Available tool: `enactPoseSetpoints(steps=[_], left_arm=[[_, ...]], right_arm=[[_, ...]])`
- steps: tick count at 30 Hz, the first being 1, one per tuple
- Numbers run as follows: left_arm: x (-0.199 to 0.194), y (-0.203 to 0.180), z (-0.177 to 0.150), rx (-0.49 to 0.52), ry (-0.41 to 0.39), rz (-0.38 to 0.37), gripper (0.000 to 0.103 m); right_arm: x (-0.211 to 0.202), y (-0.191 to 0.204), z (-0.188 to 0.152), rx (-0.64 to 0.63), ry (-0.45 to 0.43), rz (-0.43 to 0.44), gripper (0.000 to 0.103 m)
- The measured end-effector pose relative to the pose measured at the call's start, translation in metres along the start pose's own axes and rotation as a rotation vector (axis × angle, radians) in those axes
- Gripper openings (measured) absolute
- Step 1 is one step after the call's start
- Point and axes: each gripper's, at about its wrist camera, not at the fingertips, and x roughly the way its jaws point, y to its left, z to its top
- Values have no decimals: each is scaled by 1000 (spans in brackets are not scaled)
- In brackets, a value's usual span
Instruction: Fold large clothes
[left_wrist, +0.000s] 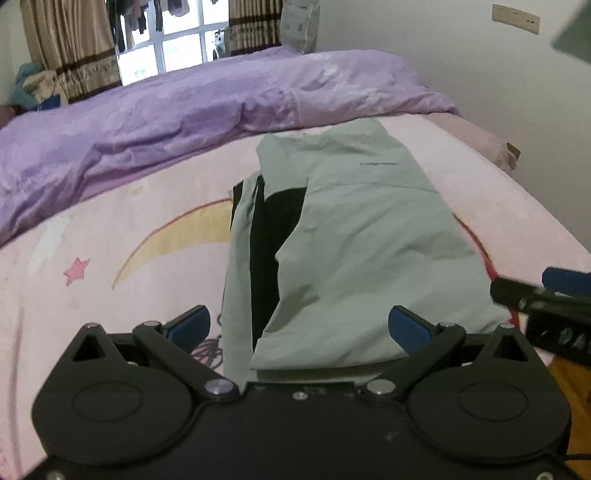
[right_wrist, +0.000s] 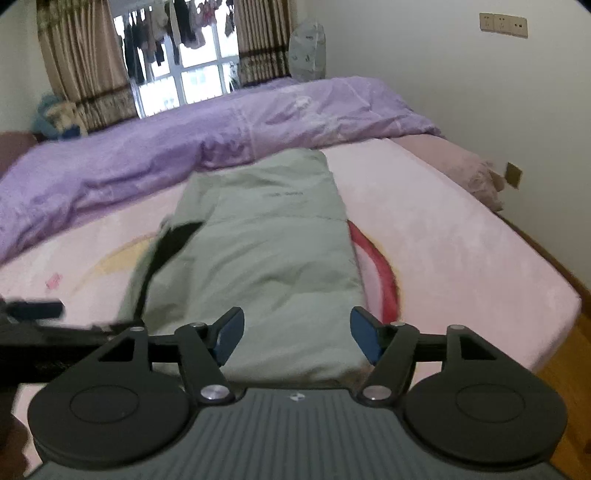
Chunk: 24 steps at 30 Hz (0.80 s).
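We have the bed (right_wrist: 461, 236) before us, its purple quilt (right_wrist: 229, 129) bunched along the far side. The pale green jacket (right_wrist: 266, 251) lies on the pink sheet as a long narrow strip, sides already turned in, a black lining (left_wrist: 269, 240) showing on its left. Our left gripper (left_wrist: 301, 328) and right gripper (right_wrist: 297, 334) both hang spread wide over the near hem, holding nothing. For the next fold we should probably pinch both near corners evenly, lift together, and lay the hem square toward the collar.
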Motion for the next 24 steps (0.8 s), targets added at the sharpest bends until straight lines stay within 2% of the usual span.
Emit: enactPoseSetpoints(steps=[2,4,8,15,24], left_arm=[[-11,-5,-2,16,-14,-8,103],[-11,-9,1,20,-12,-21,103],[-8,-12,2,8,10,-21,103],[0,-8,-2,-8,31,-9,103],[-4,7,0,-50,21,2,103]], right_arm=[[-5,2,-1,-18,4,-37,79],[-11,2,-3,-24,-7,-30,84],[-3,-3,-3,17,19,-16,84],[-9,2,-13,-9,27,-55,84],[-12,4,-11,-28,17,-64,84]])
